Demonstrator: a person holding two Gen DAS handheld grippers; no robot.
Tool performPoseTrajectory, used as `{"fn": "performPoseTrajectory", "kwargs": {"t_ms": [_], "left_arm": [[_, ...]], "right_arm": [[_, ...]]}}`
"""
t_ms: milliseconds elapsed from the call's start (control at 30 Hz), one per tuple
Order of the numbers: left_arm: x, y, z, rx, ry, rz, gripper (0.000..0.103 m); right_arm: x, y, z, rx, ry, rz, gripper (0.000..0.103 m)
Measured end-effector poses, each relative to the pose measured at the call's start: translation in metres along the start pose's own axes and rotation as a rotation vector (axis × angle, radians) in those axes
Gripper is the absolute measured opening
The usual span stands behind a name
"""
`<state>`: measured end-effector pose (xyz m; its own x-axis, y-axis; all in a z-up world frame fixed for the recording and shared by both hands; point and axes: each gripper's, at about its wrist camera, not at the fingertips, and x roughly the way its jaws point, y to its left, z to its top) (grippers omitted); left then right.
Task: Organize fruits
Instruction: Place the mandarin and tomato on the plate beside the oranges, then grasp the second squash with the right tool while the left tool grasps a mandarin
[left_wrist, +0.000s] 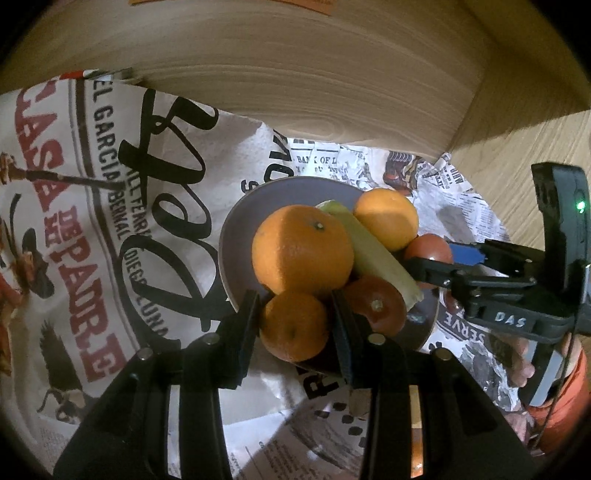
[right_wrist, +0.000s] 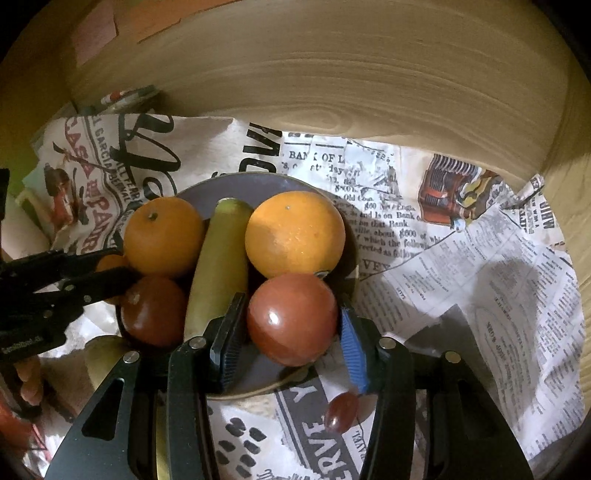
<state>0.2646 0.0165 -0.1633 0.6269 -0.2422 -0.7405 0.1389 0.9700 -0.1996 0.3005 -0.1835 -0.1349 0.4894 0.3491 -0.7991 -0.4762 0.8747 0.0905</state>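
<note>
Clearly, a double pick from the grey plate is in hand.

From the left wrist camera, the left gripper is seen straddling a small orange at the near rim of the plate. Both pads appear to lie against its sides, so the fingers are judged to be closed on it, though it is not yet lifted. Behind it, a large orange, a pale green banana, a second orange and a red tomato are piled on the same plate. The right gripper is seen reaching in from the right towards another tomato.

From the right wrist camera, that tomato is seen between the right gripper's black pad and blue pad. The blue pad touches its side, while contact on the black side cannot be told for certain; a grasp is judged likely. A small dark red fruit is seen lying off the plate on the printed paper.

Next, a gentle, straight lift of both fruits is called for, so that the neighbouring oranges and banana are not set rolling.
</note>
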Motion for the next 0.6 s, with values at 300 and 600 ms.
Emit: {"fn": "performPoseTrajectory", "kwargs": {"t_ms": [300,600], "left_arm": [[-0.018,-0.005,-0.001,0.018,-0.029,-0.003,0.047],[-0.057,-0.013,-0.019,0.066,-0.112,0.056,0.068]], "right_arm": [[-0.021,0.010,0.000,-0.028,-0.052,0.015,0.047],[-0.052,0.036,-0.018,-0.066,-0.097,0.066,0.048]]}}
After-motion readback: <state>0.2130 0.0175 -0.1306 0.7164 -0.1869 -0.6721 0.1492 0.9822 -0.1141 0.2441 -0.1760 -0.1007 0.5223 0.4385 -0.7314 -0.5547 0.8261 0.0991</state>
